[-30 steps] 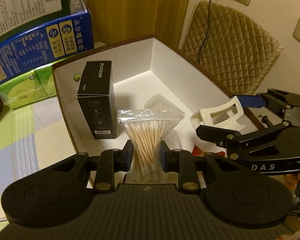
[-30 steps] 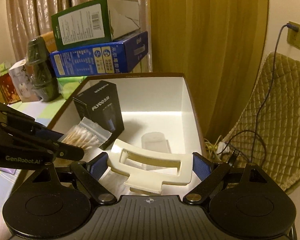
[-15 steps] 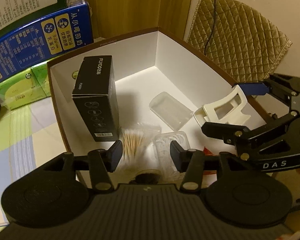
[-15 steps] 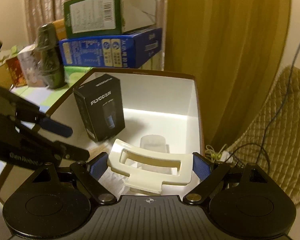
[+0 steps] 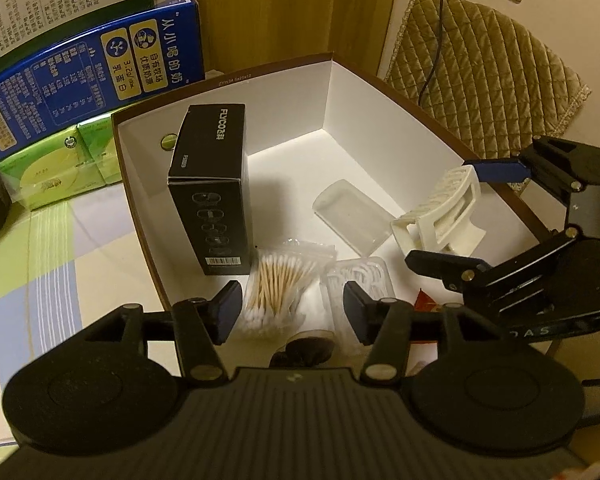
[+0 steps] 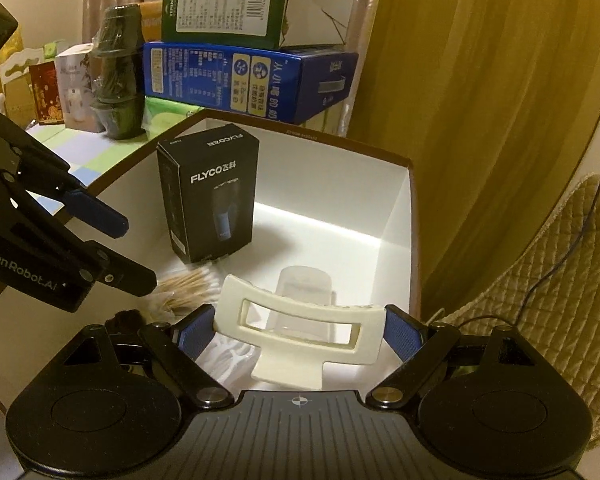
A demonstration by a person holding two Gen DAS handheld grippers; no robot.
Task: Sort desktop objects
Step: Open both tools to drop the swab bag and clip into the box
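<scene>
1. Two hand-held grippers hang over a white-lined storage box (image 5: 384, 120) with a brown rim, which fills the middle of both views and sits on the counter (image 5: 40, 248).
2. The left hand-held gripper (image 5: 292, 312), at the bottom centre of its own view, has its jaws spread apart with nothing between the pads; it also shows at the left edge of the right wrist view.
3. Just beyond those pads, on the box floor, lies a clear bag of cotton swabs (image 5: 280, 280), and touching its right side is a clear pack of floss picks (image 5: 360, 280).
4. A dark round object sits below the swabs at the lower centre; what it is cannot be told.
5. The right hand-held gripper (image 6: 300, 330) is clamped on a cream plastic holder (image 6: 300, 332), one blue pad on each end, and holds it above the lower right part of the box.
6. In the left wrist view the same holder shows at the right of the frame, tilted between the blue pads.
7. A black FLYCO carton (image 6: 208, 196) stands upright in the left part of the box, near the left wall.
8. A clear plastic lid (image 5: 352, 220) lies flat on the floor at the centre of the box, between the carton and the holder.
9. Beyond the box at the upper left, a green carton (image 6: 228, 0) rests on a blue milk carton (image 6: 240, 76).
</scene>
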